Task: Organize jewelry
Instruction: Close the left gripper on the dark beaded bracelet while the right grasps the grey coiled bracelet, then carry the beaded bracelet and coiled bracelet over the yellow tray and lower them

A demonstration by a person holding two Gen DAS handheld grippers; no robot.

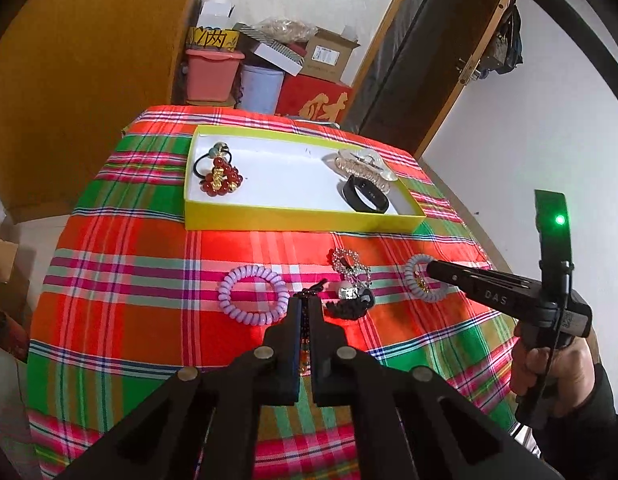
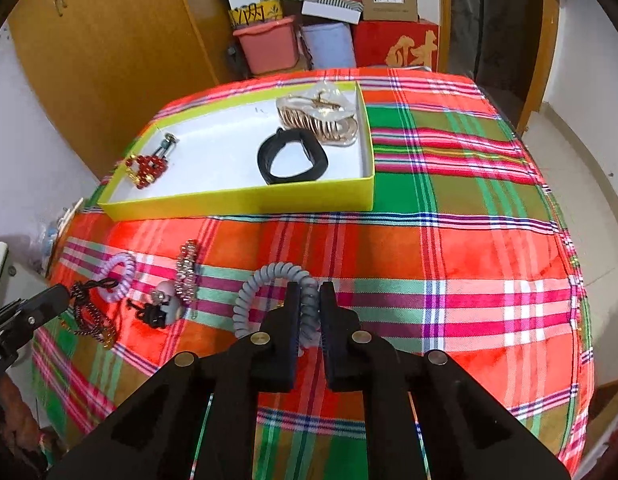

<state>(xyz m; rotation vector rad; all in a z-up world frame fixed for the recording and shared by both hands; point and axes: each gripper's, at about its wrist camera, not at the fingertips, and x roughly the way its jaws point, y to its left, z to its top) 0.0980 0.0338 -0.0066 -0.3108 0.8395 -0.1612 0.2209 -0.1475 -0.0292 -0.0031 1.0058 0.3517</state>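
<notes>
Nearest me, the left gripper [image 1: 309, 300] has its jaws closed on a dark beaded chain [image 2: 89, 312] that dangles from the fingertips down to the plaid tablecloth [image 2: 449, 248]. The right gripper [image 2: 309, 292] is clamped on a grey coil hair tie [image 2: 265, 276], the coil pinched between both pads while its loop arcs out toward ten o'clock of the jaws.

Just past the left gripper's tips, at eleven o'clock, a lilac coil hair tie [image 1: 253, 294] lies flat on the cloth. At one o'clock sits a black knotted cord with a silvery bead [image 1: 351, 298], and right behind it a rhinestone piece [image 1: 347, 262].

Farther back stands the yellow box [image 1: 301, 216] with a white floor. Inside, a red bead cluster on a black elastic [image 1: 221, 174] lies at the left end; a black band [image 1: 367, 198] and a pale gold claw clip [image 1: 363, 164] sit at the right end, touching each other.

Beyond the table, cartons and plastic tubs [image 1: 215, 74] are stacked against the wall.
</notes>
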